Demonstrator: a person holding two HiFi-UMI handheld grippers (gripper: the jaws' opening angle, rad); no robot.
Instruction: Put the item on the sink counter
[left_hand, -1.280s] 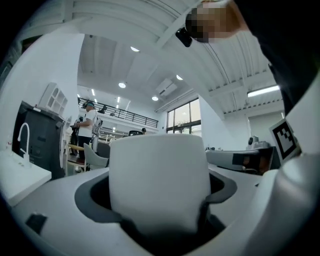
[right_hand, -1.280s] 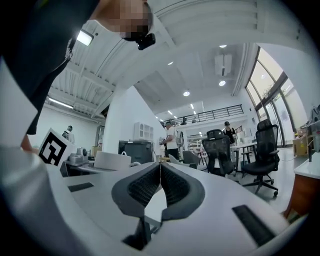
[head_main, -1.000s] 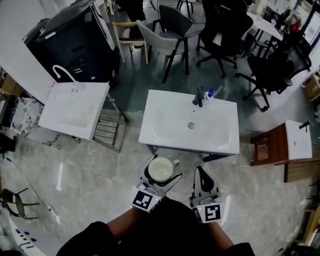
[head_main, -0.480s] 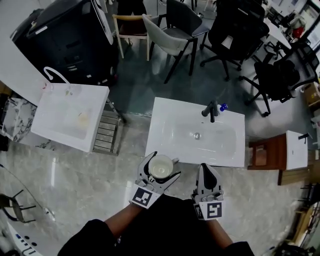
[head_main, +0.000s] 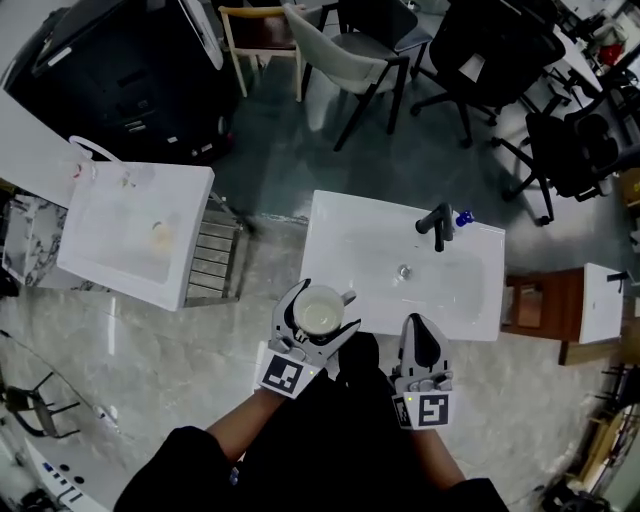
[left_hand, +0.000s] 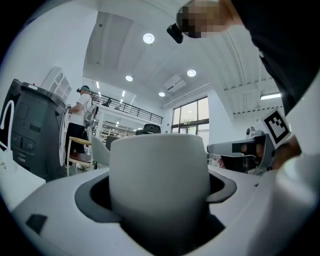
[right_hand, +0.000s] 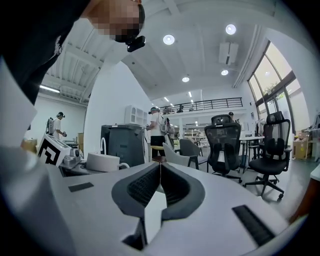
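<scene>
A white cup (head_main: 319, 313) with a small handle sits upright between the jaws of my left gripper (head_main: 318, 318), which is shut on it just short of the near left corner of the white sink counter (head_main: 345, 240). In the left gripper view the cup (left_hand: 159, 180) fills the middle between the jaws. My right gripper (head_main: 417, 336) is shut and holds nothing, its tip over the counter's near edge. The jaws of the right gripper (right_hand: 160, 175) meet in its own view. A black faucet (head_main: 439, 224) stands at the basin's far right, with a small blue object (head_main: 463, 218) beside it.
A second white sink unit (head_main: 132, 233) stands at the left with a metal rack (head_main: 212, 265) beside it. A brown stand with a white box (head_main: 607, 302) is at the right. Chairs (head_main: 345, 60) and a dark cabinet (head_main: 110, 70) lie beyond on the grey floor.
The view has shifted forward: the sink counter has come closer beneath both grippers. The cup stays held in my left gripper, and my right gripper stays shut.
</scene>
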